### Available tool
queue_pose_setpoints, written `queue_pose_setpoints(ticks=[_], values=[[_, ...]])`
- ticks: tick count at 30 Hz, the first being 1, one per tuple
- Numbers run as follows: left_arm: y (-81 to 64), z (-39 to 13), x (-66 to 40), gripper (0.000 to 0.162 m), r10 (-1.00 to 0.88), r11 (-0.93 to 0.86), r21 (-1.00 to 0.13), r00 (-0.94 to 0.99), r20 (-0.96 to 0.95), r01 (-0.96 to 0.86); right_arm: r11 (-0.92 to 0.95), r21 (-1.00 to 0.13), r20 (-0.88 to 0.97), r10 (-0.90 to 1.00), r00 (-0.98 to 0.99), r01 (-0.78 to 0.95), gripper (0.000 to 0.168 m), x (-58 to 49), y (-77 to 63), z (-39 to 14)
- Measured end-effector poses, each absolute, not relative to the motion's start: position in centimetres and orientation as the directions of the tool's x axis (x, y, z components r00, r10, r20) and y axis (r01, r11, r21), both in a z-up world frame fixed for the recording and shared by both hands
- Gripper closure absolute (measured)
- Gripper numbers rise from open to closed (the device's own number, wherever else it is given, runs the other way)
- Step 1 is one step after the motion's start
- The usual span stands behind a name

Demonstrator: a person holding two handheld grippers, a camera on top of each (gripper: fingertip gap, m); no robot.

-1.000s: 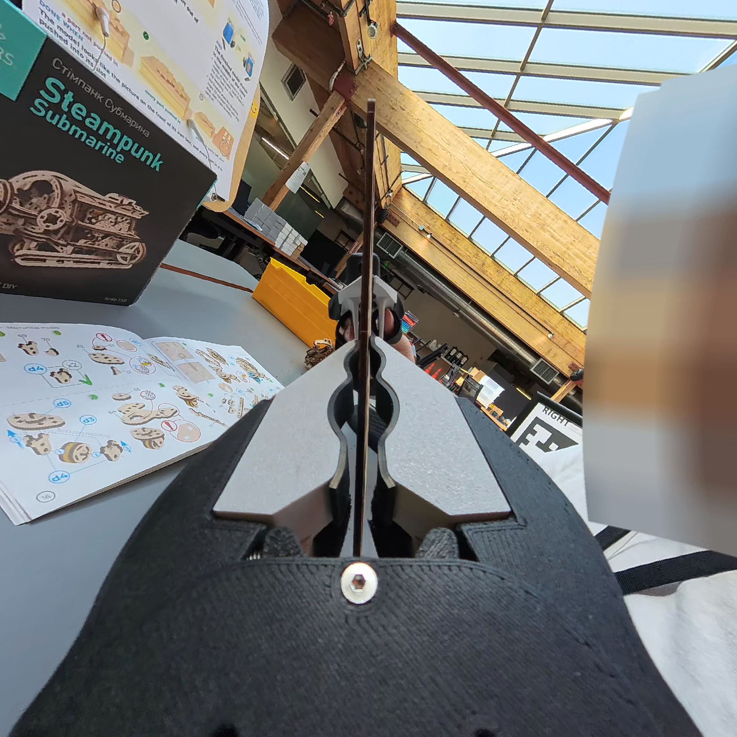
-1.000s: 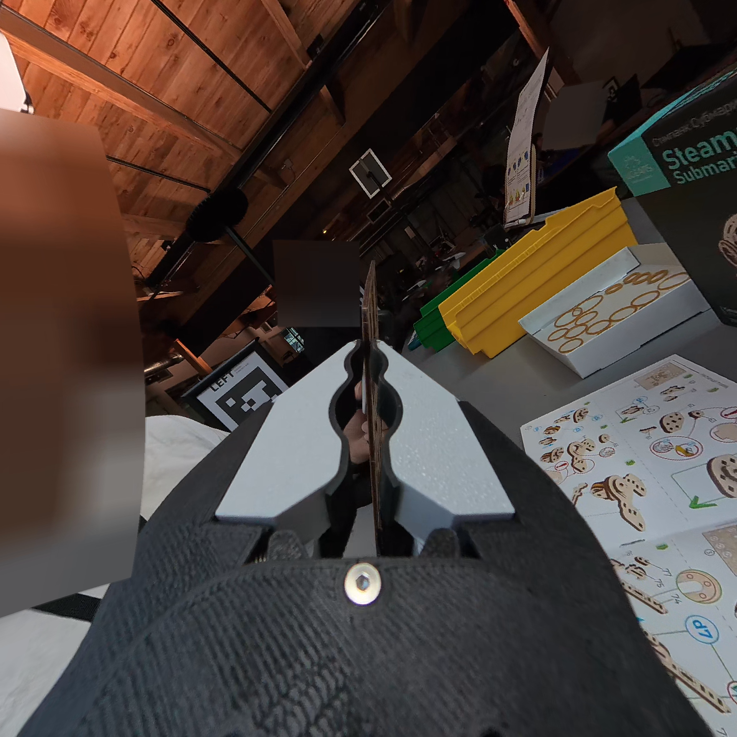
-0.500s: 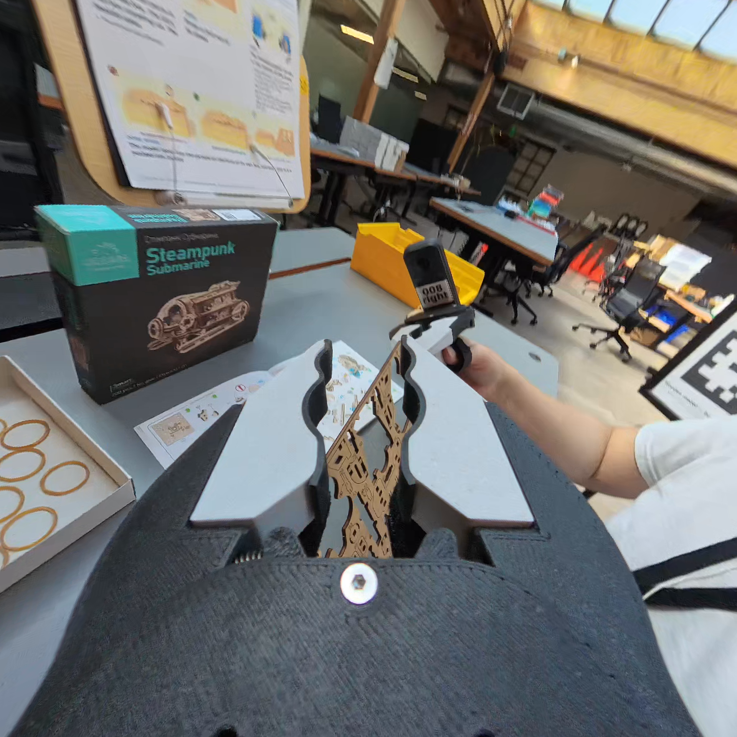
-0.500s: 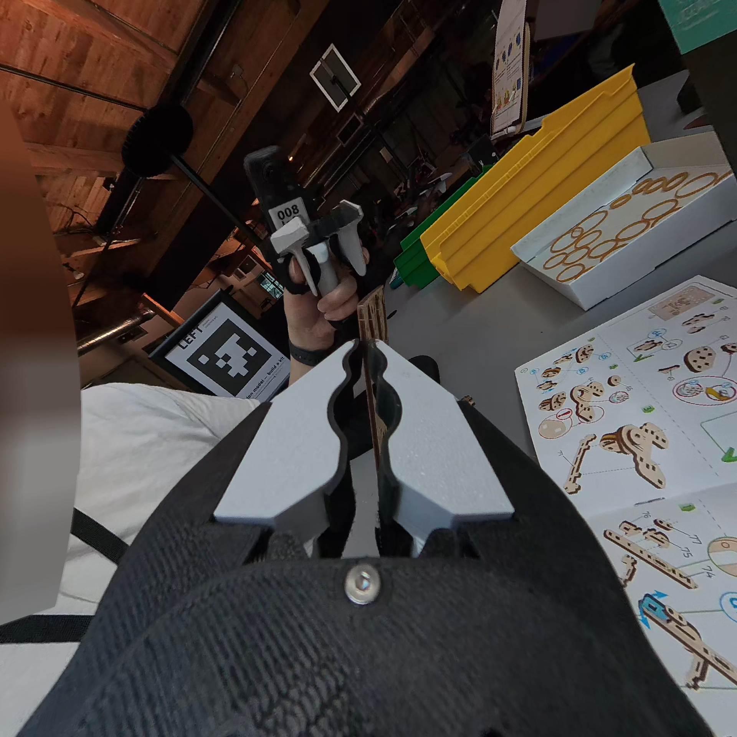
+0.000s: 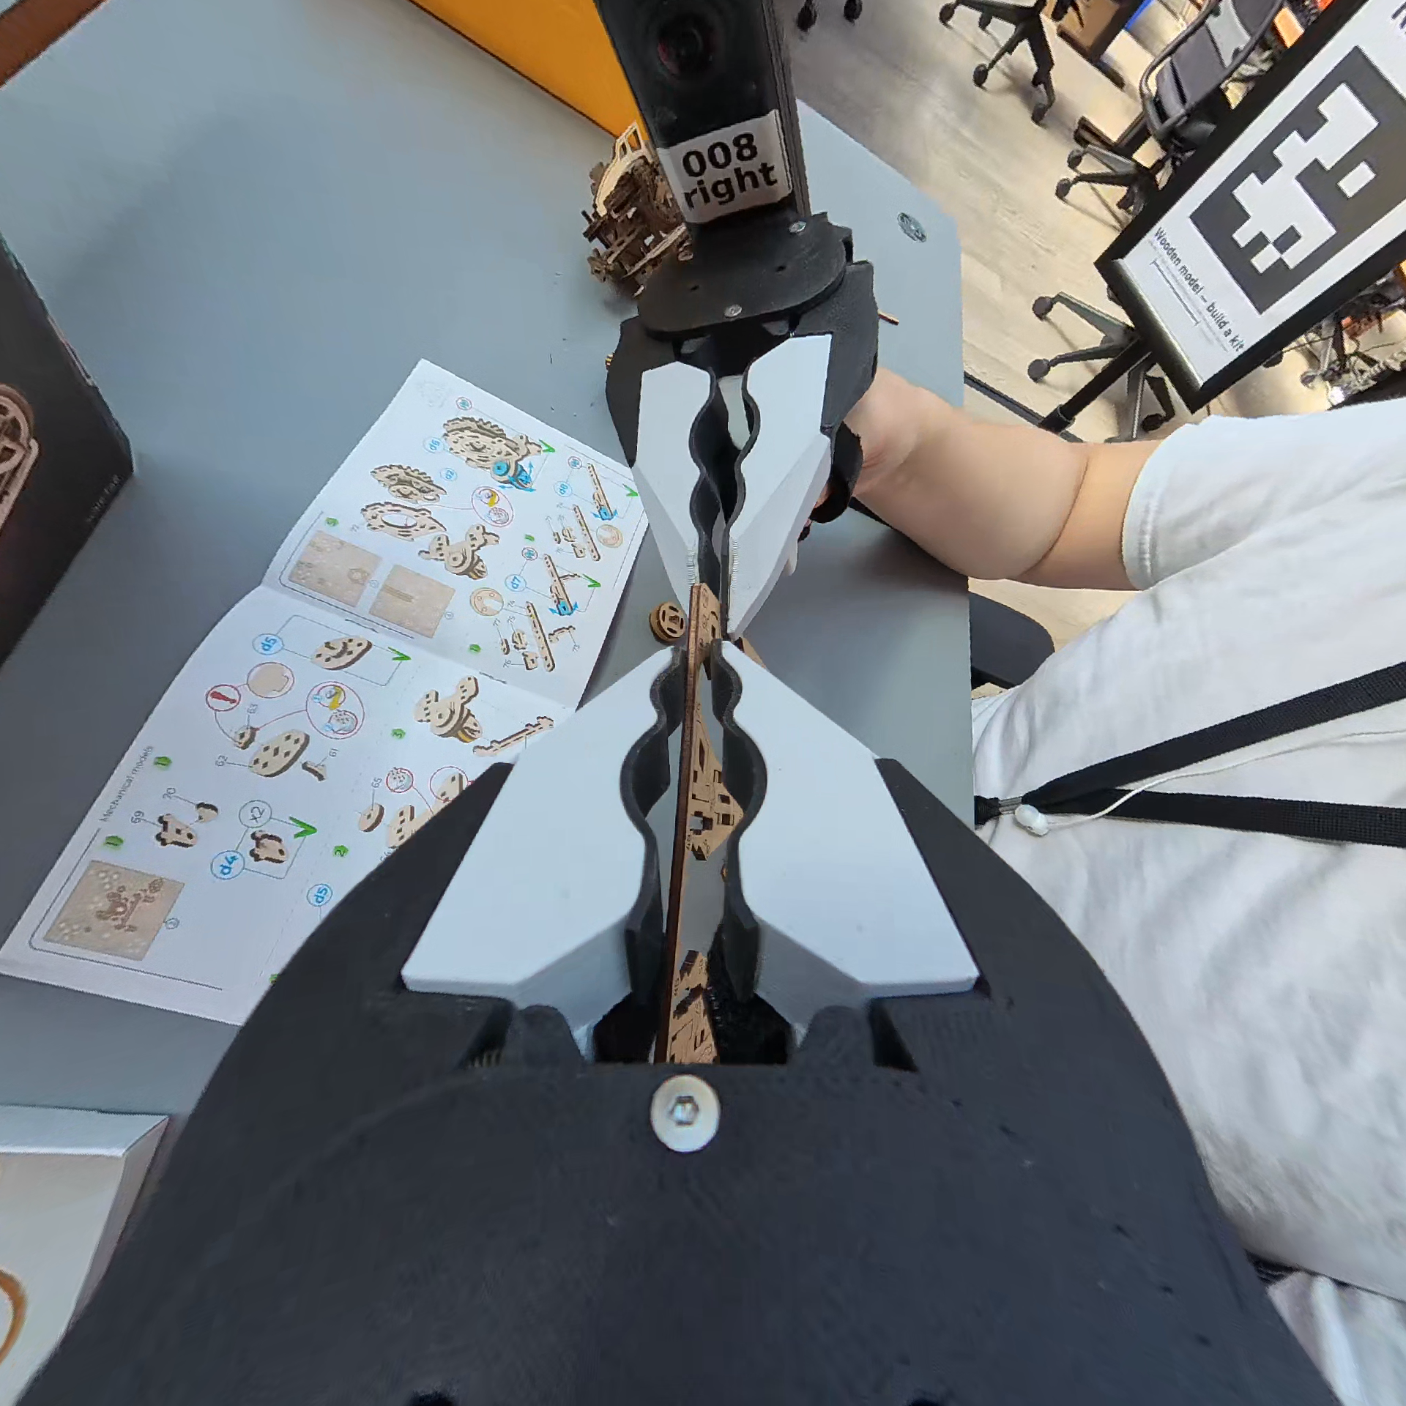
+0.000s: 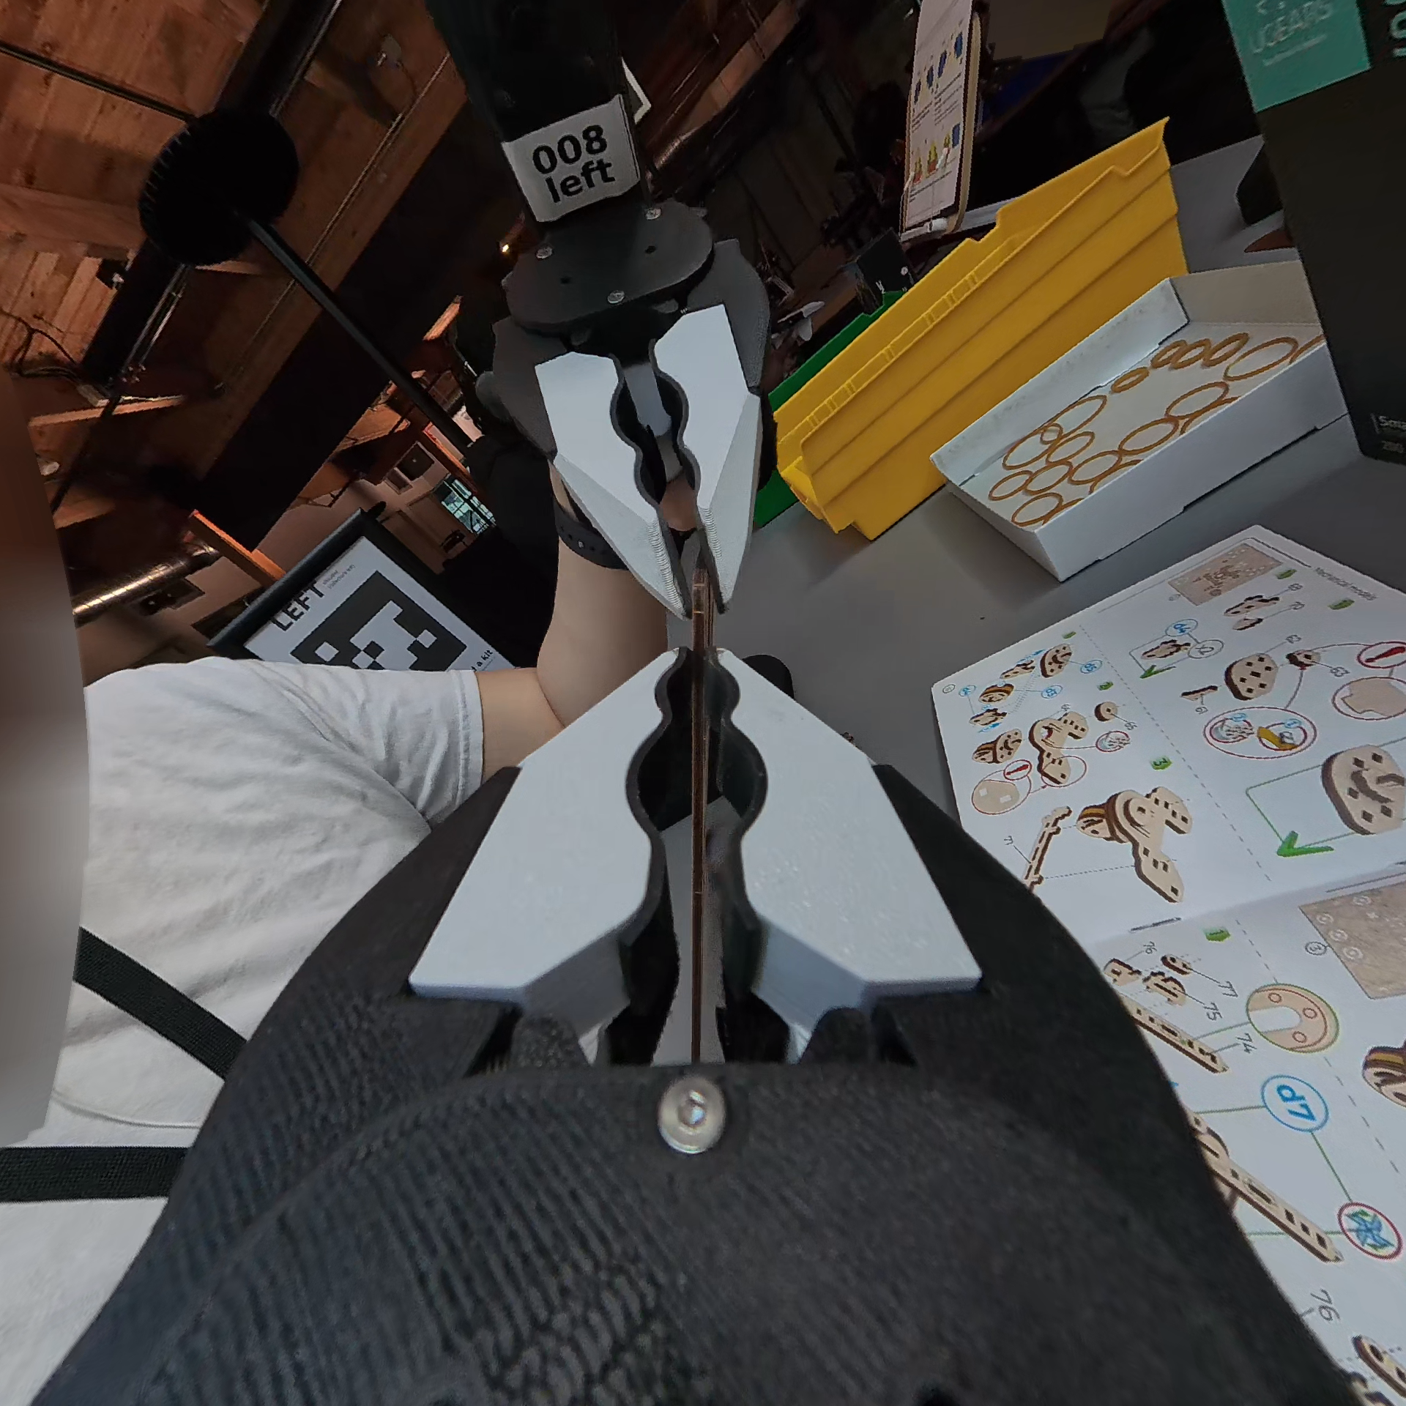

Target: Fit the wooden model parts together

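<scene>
A thin laser-cut wooden sheet point(image 5: 698, 799) stands edge-on between the fingers of my left gripper point(image 5: 696, 653), which is shut on it. Its far end reaches into the tips of my right gripper point(image 5: 713, 586), which points back at me, tip to tip. In the right wrist view the same sheet point(image 6: 696, 837) runs as a thin line through my right gripper point(image 6: 696, 656), shut on it, up to the left gripper's tips point(image 6: 696, 601). It looks like one sheet held by both, above the grey table point(image 5: 304, 266).
An open instruction booklet point(image 5: 342, 685) lies on the table, with a small wooden gear point(image 5: 669, 620) beside it and a part-built wooden model point(image 5: 631, 221) farther off. A yellow bin point(image 6: 989, 342), a white tray of wooden rings point(image 6: 1141, 441) and a black box point(image 5: 46, 456) stand around. The person's torso point(image 5: 1217, 837) is at the table edge. Only a small space, under 4 cm, lies between the two pairs of fingers.
Both views have tipped down from the ceiling toward the table. The two grippers, apart half a second ago, now meet tip to tip on the wooden sheet.
</scene>
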State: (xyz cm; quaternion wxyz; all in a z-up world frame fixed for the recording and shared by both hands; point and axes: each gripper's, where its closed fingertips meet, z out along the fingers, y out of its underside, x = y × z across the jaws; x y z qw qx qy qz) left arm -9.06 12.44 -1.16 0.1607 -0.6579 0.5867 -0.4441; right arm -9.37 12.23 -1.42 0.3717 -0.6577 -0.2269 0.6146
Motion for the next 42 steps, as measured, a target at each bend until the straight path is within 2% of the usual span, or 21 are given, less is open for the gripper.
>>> queue_pose_setpoints(ticks=[7,10,20,30,34,37,42], values=[[12.2,-1.4,-10.1,0.159,-0.889,-0.31,-0.762,-0.112,0.445,-0.569,-0.608,-0.781,-0.624,0.768,0.143,-0.143,0.165,-10.4,12.0,-1.6],[12.3,-1.4,-10.0,0.159,-0.898,-0.301,-0.762,-0.098,0.429,-0.573,-0.562,-0.809,-0.587,0.789,0.182,-0.173,0.158,-10.2,12.3,-0.9],[11.8,-2.6,-9.4,0.159,-0.91,-0.276,-0.734,-0.078,0.408,-0.62,-0.535,-0.841,-0.534,0.793,0.293,-0.082,0.163,-10.2,12.5,-2.1],[11.6,-2.8,-9.3,0.159,-0.906,-0.275,-0.73,-0.085,0.415,-0.626,-0.552,-0.833,-0.54,0.792,0.285,-0.044,0.163,-10.1,12.2,-2.5],[10.9,-2.0,-9.5,0.161,-0.871,-0.314,-0.725,-0.118,0.476,-0.613,-0.55,-0.834,-0.542,0.807,0.236,-0.037,0.165,-10.3,11.4,-1.7],[11.0,-2.2,-9.4,0.161,-0.871,-0.333,-0.715,-0.091,0.483,-0.615,-0.502,-0.865,-0.476,0.827,0.298,0.012,0.164,-10.2,11.6,-2.1],[11.3,-3.1,-9.2,0.161,-0.881,-0.347,-0.695,-0.034,0.471,-0.63,-0.509,-0.86,-0.464,0.814,0.349,0.043,0.164,-9.9,12.0,-3.2]])
